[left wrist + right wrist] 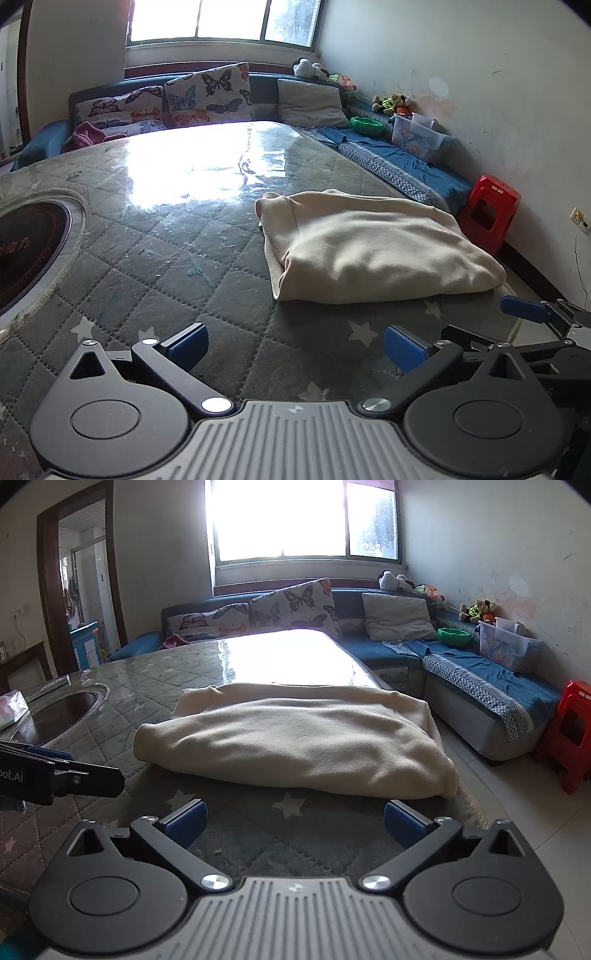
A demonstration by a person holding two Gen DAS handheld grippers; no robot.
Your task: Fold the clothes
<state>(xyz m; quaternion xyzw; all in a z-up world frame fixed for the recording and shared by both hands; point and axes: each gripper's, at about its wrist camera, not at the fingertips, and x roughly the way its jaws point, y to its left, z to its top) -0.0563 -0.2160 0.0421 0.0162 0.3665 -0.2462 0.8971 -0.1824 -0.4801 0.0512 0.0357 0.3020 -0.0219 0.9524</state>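
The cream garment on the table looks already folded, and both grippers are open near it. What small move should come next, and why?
Probably move the right gripper forward to the near edge of the cream garment and close on it. The garment lies in a folded bundle on the table; both the right and the left gripper are open, empty and short of the fabric, so nothing is held yet.

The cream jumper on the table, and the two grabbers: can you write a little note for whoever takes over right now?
Left gripper: open, empty, above the quilted table, short of the cloth.
Right gripper: open, empty, directly facing the cloth.
Cream jumper: lying on the table near its right-hand edge, already doubled over into a bundle, neither gripper touching it.
Done: looks folded at least once.
Left: probably one more fold or a tidy-up; hard to tell from here.
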